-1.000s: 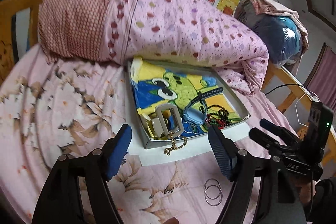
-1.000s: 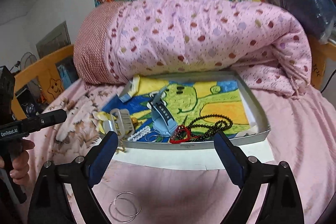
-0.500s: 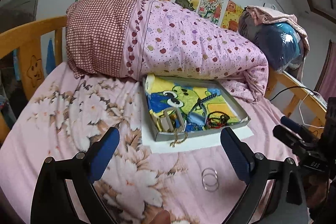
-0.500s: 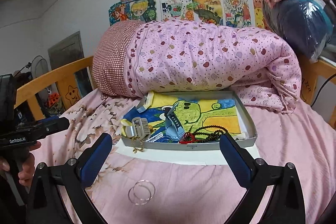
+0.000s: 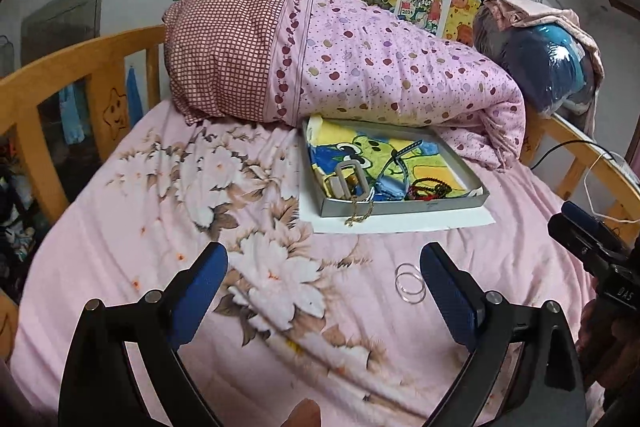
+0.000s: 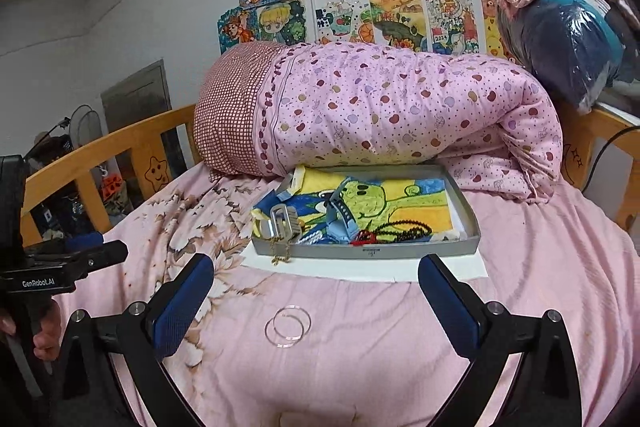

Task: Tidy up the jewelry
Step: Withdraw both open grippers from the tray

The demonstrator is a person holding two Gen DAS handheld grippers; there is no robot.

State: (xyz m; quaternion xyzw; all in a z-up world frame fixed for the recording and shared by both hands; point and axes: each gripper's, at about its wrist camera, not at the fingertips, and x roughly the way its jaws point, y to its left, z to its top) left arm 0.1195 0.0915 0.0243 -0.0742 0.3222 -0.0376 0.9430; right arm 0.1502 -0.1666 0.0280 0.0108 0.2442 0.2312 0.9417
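Two grippers hang wide open and empty over the bed [image 6: 540, 267]. Going left to right: left gripper [image 5: 323, 279], jaws spread with only sheet between them; the two clear bangles [image 6: 288, 325] lying overlapped on the sheet, just short of the white paper [image 6: 440, 269]; right gripper [image 6: 315, 285], equally wide, with the bangles sitting between its jaws but well ahead of the pads, nothing pinched. Beyond, the tray [image 6: 400, 250] holds the clasp, blue watch and dark beads, and the gold chain [image 6: 280, 251] dangles over its front wall.

By my read, the bangles come next: drop the right gripper low, take both rims together across the overlap, and lift gently so they don't slide apart on the soft sheet. The chain needs tucking in too.

Against a second ago, both grippers have backed well off the tray and risen a touch; the tray looks farther away. Both sets of jaws have just been opening wider, nothing between the pads.
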